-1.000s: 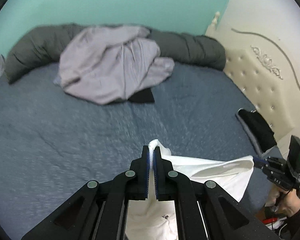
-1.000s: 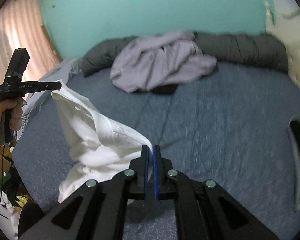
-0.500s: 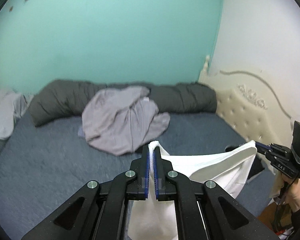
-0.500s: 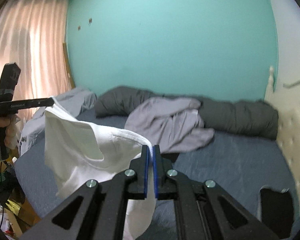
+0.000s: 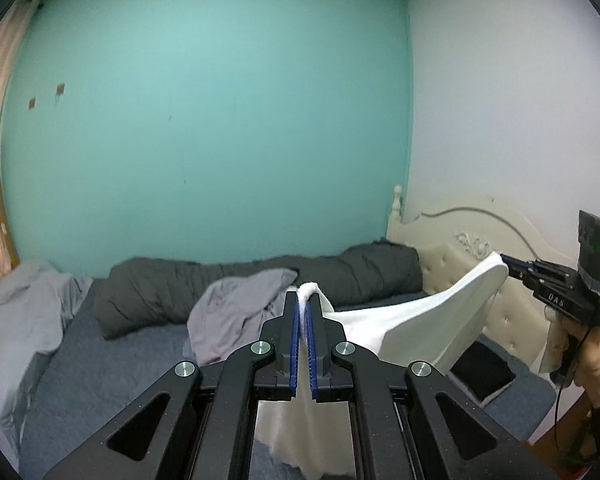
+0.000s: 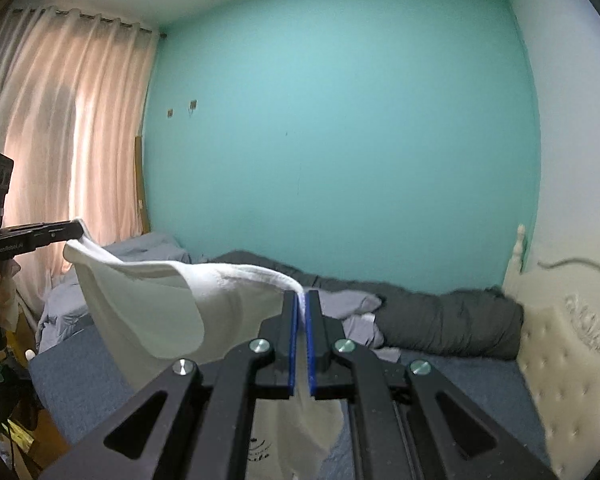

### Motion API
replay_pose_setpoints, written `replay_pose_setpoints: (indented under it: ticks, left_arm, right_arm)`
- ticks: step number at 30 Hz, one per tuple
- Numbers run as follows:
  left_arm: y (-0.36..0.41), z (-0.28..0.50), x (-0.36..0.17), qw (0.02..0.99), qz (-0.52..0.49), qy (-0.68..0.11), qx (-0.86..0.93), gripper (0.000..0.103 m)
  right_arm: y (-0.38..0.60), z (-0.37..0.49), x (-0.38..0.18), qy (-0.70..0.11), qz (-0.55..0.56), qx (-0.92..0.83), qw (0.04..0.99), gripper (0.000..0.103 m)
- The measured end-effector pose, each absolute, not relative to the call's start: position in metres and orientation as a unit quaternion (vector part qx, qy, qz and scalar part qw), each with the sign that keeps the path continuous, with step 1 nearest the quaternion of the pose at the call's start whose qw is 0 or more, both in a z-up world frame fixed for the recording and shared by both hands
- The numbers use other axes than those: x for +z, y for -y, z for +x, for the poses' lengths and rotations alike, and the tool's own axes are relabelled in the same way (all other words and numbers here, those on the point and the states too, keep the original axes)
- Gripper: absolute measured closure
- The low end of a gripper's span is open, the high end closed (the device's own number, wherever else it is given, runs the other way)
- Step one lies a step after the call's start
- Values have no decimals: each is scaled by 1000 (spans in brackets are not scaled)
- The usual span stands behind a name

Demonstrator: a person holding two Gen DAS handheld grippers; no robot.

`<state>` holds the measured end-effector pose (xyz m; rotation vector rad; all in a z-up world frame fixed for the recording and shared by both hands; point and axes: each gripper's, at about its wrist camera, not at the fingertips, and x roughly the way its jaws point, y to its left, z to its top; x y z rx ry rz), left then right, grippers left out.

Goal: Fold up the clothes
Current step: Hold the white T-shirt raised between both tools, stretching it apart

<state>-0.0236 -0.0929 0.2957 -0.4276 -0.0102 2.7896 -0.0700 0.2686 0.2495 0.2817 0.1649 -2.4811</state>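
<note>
Left wrist view: left tool (image 5: 302,300) is clamped on one upper corner of the white cotton garment (image 5: 412,320); right tool (image 6: 302,300) is clamped on the other. Garment hangs in air between both tools, above the blue-covered bed (image 5: 112,364), long axis running tool to tool.

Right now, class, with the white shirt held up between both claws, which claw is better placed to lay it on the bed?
Neither alone: left claw and right claw each pinch the white shirt at similar height over the bed; lower together.
</note>
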Motion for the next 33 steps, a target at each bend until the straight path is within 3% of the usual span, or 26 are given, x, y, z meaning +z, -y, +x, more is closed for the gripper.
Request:
replay_pose_setpoints:
  ticks: [7,33]
  left_arm:
    - [97,13,325,156,-125,-1,980,100]
    - [107,85,322,151,-111,-6,982,100]
  right_arm:
    - [-280,-43,281,-68,89,-944,312,100]
    - [-284,14,268,-66,79,-932,348,100]
